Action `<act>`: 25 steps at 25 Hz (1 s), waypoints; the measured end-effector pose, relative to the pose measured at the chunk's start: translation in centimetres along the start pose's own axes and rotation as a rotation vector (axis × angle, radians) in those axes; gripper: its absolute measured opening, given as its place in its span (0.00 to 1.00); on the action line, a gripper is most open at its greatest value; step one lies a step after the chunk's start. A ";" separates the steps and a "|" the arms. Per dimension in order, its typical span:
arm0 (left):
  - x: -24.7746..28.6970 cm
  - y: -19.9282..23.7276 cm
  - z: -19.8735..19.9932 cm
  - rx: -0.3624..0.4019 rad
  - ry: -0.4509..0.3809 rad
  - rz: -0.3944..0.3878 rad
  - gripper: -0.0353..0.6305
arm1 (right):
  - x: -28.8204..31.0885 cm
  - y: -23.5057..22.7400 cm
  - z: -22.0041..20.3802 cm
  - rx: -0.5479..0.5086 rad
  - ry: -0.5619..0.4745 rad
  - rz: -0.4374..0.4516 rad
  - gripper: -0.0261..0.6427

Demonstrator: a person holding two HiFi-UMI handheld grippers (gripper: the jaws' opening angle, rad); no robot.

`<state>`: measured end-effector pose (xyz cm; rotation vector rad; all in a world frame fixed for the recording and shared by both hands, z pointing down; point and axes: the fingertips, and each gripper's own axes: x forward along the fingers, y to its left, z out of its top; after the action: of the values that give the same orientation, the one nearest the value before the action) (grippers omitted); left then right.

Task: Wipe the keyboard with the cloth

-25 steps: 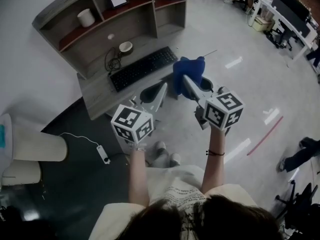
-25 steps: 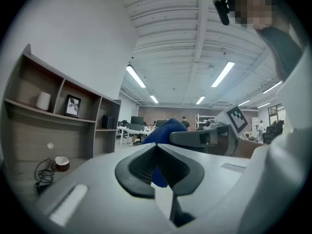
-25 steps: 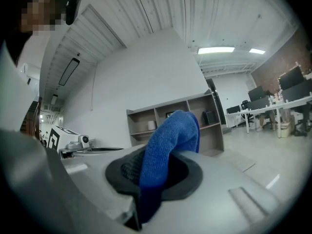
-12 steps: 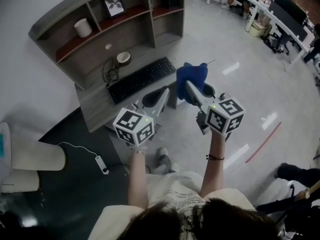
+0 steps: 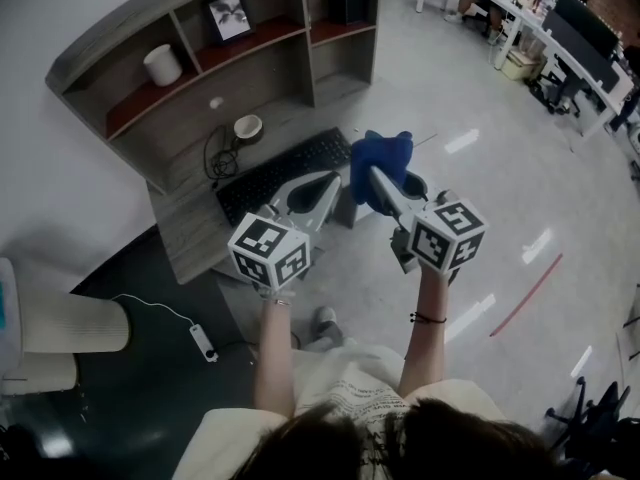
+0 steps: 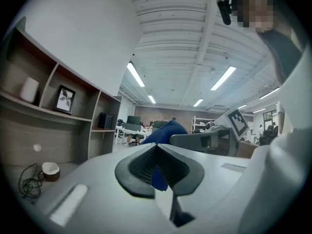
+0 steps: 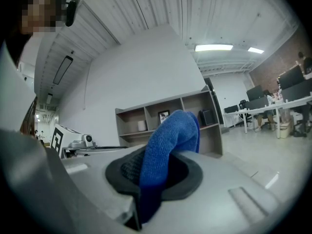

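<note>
Nearest: right gripper [image 5: 372, 174] is clamping a blue terry cloth [image 5: 380, 156]. Its own view is showing the dark pads closed on a fold, with the rest bulging up and forward past the jaws. Left gripper [image 5: 322, 186], just beside it, is carrying nothing. Its jaws are all but together, and the blue sliver in the slit is probably the cloth beyond. Both are hanging in the air over the tabletop's front edge, and the cloth is not yet touching anything. Handling judgement: the cloth is light, soft and floppy and will drape and bunch rather than hold a shape. The bunched grip looks sound, and the loose lobe ahead of the jaws is the part to drag over the keys. Beyond, a black flat keyboard [image 5: 258, 178] is lying on the grey wood tabletop [image 5: 190, 223], its near end passing under the left gripper. It is probably light enough to skid under a sideways wipe, and the free gripper could be steadying one end. Behind it are a coiled black cable [image 5: 218, 148] and a small pale bowl [image 5: 247, 126] that seems to be holding nothing. Farthest, the grey shelf unit [image 5: 270, 60] is carrying a white cylindrical pot [image 5: 159, 65], contents hidden, a framed picture [image 5: 230, 15] and a black box [image 5: 345, 3].
</note>
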<state>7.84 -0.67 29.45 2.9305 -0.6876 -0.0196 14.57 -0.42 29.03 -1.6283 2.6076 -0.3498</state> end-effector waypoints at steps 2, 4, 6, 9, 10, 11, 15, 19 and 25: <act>0.4 1.0 0.0 -0.001 0.003 -0.002 0.06 | 0.9 -0.3 0.0 0.001 0.004 -0.001 0.13; 0.8 1.9 0.2 -0.004 -0.001 -0.008 0.06 | 1.8 -0.6 0.2 0.000 0.005 -0.003 0.13; 1.3 2.9 0.3 -0.001 0.000 -0.016 0.06 | 2.8 -1.0 0.3 -0.002 0.004 -0.006 0.13; 2.0 4.1 0.1 -0.005 0.010 -0.028 0.06 | 3.8 -1.6 0.1 0.000 0.011 -0.018 0.13; 2.3 4.4 -0.1 -0.008 0.012 -0.034 0.06 | 4.1 -1.9 0.0 0.000 0.014 -0.023 0.13; 2.5 4.6 -0.1 -0.012 0.014 -0.040 0.06 | 4.3 -2.1 0.0 0.001 0.017 -0.029 0.13; 3.2 5.7 -0.2 -0.020 0.017 -0.064 0.06 | 5.3 -2.6 0.1 0.001 0.020 -0.048 0.13; 3.4 6.3 -0.5 -0.021 0.022 -0.081 0.06 | 5.9 -2.8 -0.3 0.004 0.011 -0.064 0.13; 3.4 7.7 -0.8 -0.023 0.031 -0.080 0.06 | 6.9 -3.3 -0.4 0.009 0.014 -0.079 0.13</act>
<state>7.51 -8.92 31.29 2.9278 -0.5619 0.0094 14.38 -7.90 30.71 -1.7363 2.5529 -0.3768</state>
